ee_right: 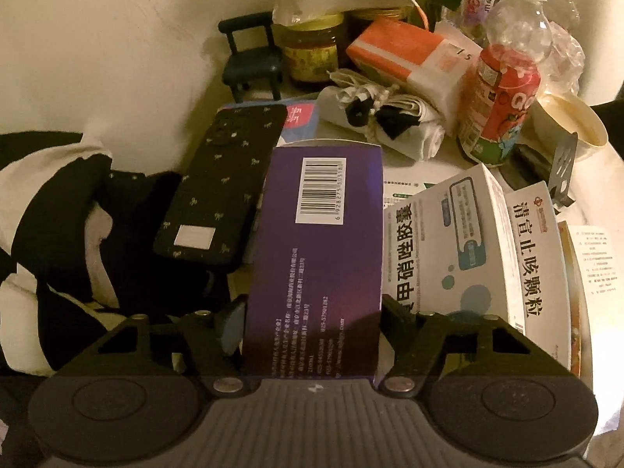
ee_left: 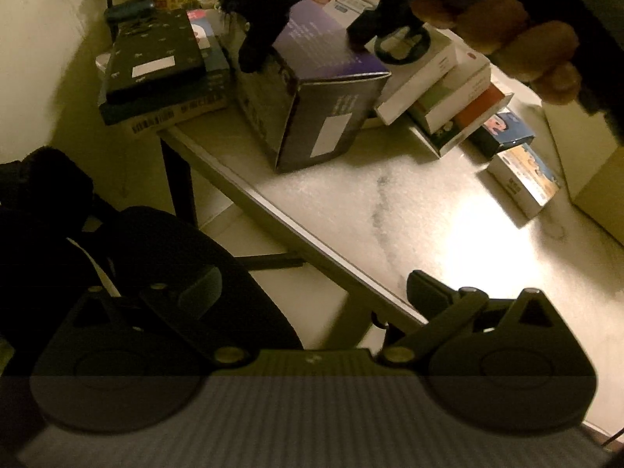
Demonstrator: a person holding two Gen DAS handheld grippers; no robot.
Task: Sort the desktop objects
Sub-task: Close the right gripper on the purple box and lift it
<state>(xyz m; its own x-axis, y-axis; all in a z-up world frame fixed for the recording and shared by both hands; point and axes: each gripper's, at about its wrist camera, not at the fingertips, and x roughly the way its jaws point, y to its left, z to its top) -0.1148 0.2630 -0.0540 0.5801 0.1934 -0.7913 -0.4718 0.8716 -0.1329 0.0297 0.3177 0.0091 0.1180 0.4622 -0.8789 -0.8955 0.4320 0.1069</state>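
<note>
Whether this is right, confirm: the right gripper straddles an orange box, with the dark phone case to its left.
Wrong colour: the right gripper straddles a purple box, not an orange one, with the dark phone case to its left. The right wrist view shows it.

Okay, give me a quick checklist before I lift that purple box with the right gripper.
1. Purple box between the right gripper fingers: ok.
2. Pads pressing both sides: cannot tell, right pad looks close.
3. Box top free of other things: ok.
4. Neighbours clear: not ok, white medicine box crowds its right side, phone lies on its left.
5. Left gripper open, holding nothing: ok.
</note>
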